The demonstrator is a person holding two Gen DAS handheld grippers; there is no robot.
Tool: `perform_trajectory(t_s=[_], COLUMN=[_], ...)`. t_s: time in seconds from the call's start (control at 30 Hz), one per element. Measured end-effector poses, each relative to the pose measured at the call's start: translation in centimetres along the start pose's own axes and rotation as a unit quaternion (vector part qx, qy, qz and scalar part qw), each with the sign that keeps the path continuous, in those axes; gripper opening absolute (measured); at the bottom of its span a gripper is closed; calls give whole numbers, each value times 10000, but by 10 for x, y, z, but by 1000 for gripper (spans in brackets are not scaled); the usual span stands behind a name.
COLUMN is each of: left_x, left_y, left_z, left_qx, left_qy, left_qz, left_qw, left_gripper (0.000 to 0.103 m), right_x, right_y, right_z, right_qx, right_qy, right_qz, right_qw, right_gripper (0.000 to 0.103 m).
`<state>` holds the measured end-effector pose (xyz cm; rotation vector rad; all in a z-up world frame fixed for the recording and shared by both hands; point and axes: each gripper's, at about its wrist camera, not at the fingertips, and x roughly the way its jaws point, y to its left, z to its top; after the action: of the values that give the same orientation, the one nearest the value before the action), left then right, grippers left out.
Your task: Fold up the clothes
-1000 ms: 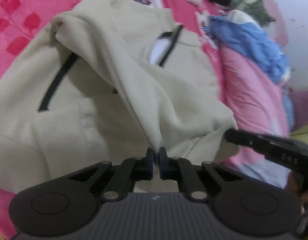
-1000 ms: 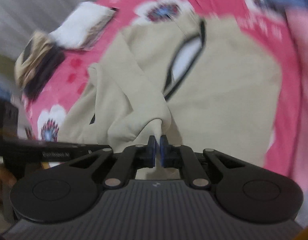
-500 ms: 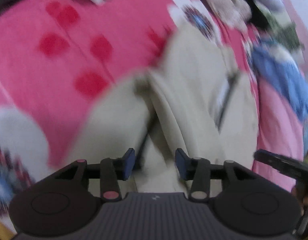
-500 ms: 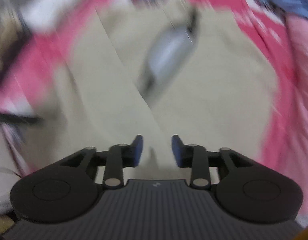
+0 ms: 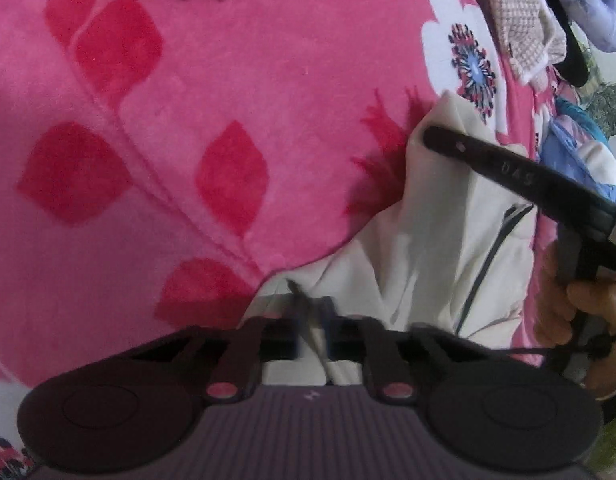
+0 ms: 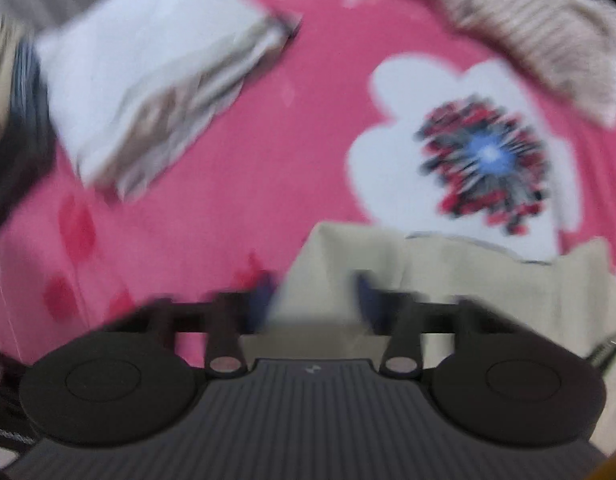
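- Right now the cream garment [image 5: 428,240] lies on the pink blanket [image 5: 228,100], filling the lower right of the left wrist view. Its long axis runs from bottom centre up towards the upper right.
- The left gripper [image 5: 312,320] sits at the garment's near left edge. Its pads are almost together and seem clenched on a thin fold of that edge, though blur softens the view.
- The right gripper [image 6: 314,300] is at the far corner of the same edge. In its own blurred view the pads stand apart with the cream corner between them, not visibly pressing.
- Both claws line one long edge, and the body of the garment lies to the right of them in both views.
- I judge the coming fold would carry that edge rightwards, once the right claw has bitten.
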<state>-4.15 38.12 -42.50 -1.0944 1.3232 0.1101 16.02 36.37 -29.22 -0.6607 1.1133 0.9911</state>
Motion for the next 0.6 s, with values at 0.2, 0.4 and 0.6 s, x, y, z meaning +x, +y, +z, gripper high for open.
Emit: perform_trajectory(t_s=[0.2,0.4,0.6], left_x=[-8,-15,-49], left_y=[8,30,21], left_z=[-17,-18,-14], left_qx=[52,-247,503], left_qy=[-365,-662,-1026], left_qz=[-15,-58,226], left_qw=[9993,9975,9932], left_gripper=[0,0,18], right_x=[-61,-18,12], right_y=[-31,-50,-57], right_z=[-23,-19,1], right_qx=[1185,1651,1745], right_qy=[-1271,-1698,-1235], right_qz=[354,729,1053], right_qw=[9841,9688,9712], right_gripper=[3,3,9])
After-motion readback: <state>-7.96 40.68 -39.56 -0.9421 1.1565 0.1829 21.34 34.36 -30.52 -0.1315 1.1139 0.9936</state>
